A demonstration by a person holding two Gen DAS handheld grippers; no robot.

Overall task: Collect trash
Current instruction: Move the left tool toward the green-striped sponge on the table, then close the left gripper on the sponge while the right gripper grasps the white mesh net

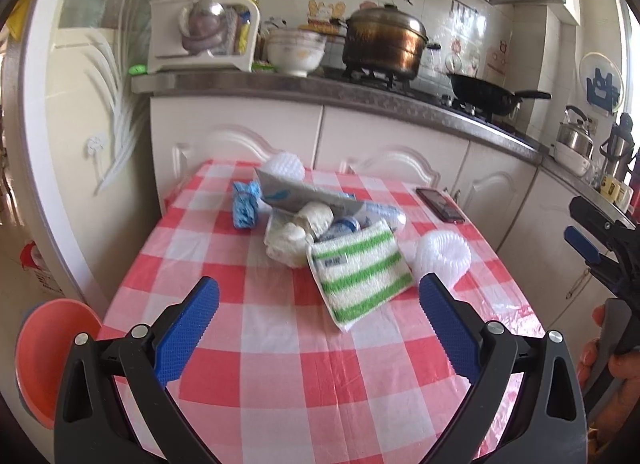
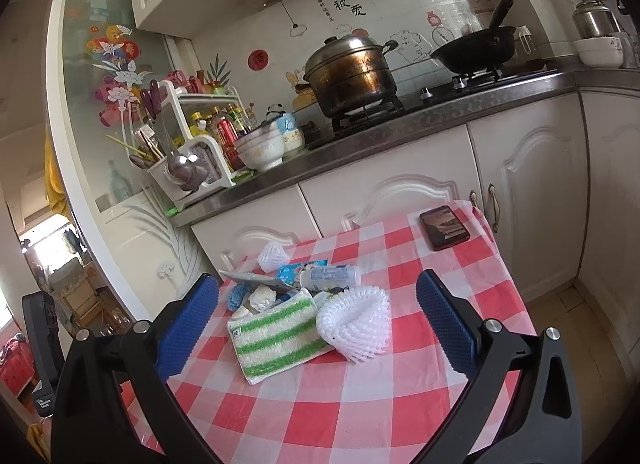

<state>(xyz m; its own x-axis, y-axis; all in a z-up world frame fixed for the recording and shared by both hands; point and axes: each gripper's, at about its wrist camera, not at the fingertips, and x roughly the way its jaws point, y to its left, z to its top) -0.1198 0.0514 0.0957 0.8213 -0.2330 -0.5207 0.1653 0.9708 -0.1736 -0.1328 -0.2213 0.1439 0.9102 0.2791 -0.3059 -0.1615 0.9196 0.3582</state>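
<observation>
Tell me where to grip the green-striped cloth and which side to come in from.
Take the green-striped cloth by its near bottom edge, coming from the front with the right gripper. That edge hangs free over the tablecloth, while the top leans on the trash pile and the white foam net crowds its right side.

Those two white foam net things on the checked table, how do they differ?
The near foam net lies beside the green-striped cloth, touching it; the far foam net sits alone at the table's back edge. The near one looks larger and opened into a cup shape; the far one looks smaller and more folded. Both are white, ribbed mesh, and neither is held.
</observation>
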